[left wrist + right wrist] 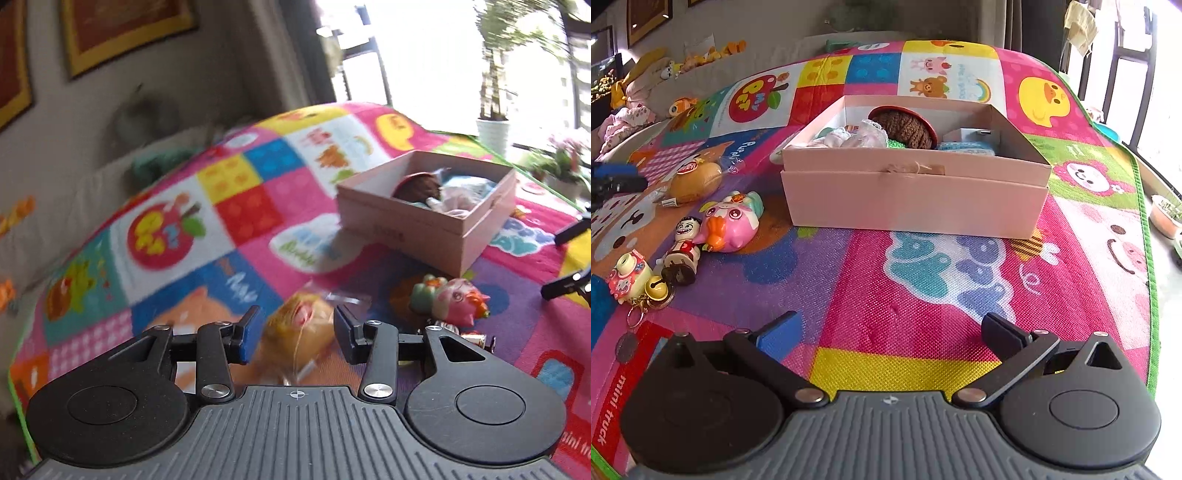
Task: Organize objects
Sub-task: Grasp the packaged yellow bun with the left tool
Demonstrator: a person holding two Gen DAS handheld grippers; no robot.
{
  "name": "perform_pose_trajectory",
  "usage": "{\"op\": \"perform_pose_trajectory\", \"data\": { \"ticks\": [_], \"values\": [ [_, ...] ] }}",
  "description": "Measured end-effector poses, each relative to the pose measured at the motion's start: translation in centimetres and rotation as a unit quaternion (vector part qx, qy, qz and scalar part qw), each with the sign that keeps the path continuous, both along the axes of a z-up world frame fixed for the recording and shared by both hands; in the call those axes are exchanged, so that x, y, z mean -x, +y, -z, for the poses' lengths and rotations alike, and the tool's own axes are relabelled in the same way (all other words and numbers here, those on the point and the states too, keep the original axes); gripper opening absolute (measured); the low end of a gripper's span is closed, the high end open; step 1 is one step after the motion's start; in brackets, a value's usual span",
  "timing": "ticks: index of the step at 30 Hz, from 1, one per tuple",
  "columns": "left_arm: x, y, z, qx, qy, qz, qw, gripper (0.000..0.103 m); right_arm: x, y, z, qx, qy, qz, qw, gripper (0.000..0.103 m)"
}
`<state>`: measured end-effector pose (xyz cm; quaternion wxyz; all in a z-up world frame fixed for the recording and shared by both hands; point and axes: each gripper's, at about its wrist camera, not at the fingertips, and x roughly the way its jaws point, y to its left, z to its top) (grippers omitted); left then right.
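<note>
The wrapped bread toy (299, 332) lay on the play mat (916, 295), left of the pink box (916, 192) and just beyond the pink pig toy (733, 221). It looked light and squashy, prob. a foam squishy in crinkly clear wrap; that film would be slick, so the sensible hold seemed across the fat middle, not the loose twisted end.

The left claw (291, 332) stood part open, fingers either side of the bread; blur made it impossible to say whether the pads touched it, so not yet a pinch as far as I could tell. The right claw (890, 332) was spread wide w/ nothing in it, low over bare mat in front of the box. Box already held a brown knitted thing (905, 127) and some lacy cloth bits. Doll figure (683, 247) and keychain (631, 277) waited on the mat.
</note>
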<state>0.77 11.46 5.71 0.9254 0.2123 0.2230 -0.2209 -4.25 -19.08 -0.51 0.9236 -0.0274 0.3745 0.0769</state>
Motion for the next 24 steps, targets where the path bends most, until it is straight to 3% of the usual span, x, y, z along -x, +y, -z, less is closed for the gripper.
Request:
{"op": "perform_pose_trajectory", "data": {
  "ticks": [2,5,6,7,10,12,14,20,24],
  "values": [
    [-2.2,-1.0,0.2,-0.029,0.013,0.034,0.9989,0.049,0.0,0.0,0.0,0.000,0.000,0.000,1.000,0.103],
    [-6.4,-2.2,2.1,-0.074,0.080,0.045,0.9930,0.049,0.0,0.1,0.0,0.001,0.000,0.000,1.000,0.103],
    [-7.4,-2.2,2.8,-0.073,0.101,0.053,0.9908,0.055,-0.1,0.1,0.0,0.001,0.000,0.000,1.000,0.103],
    [-8.2,-1.9,3.2,-0.057,0.112,0.053,0.9906,0.066,-0.1,0.1,0.0,0.000,0.000,0.000,1.000,0.103],
    [-10.1,-0.7,3.9,-0.004,0.163,0.020,0.9864,0.087,0.0,0.1,0.0,0.000,0.000,-0.001,1.000,0.103],
    [-10.9,-0.1,4.4,0.020,0.185,0.003,0.9825,0.091,-0.1,0.0,0.0,-0.003,0.002,-0.001,1.000,0.103],
    [-11.4,0.3,5.0,0.038,0.216,-0.012,0.9757,0.091,-0.1,0.0,0.0,-0.005,0.004,-0.002,1.000,0.103],
    [-9.8,0.3,5.2,0.066,0.189,-0.049,0.9785,0.085,-0.2,0.1,-0.1,-0.005,0.005,-0.003,1.000,0.103],
    [-8.5,-0.1,5.0,0.079,0.178,-0.086,0.9770,0.073,-0.2,0.1,0.0,-0.005,0.005,-0.007,1.000,0.103]
  ]
}}
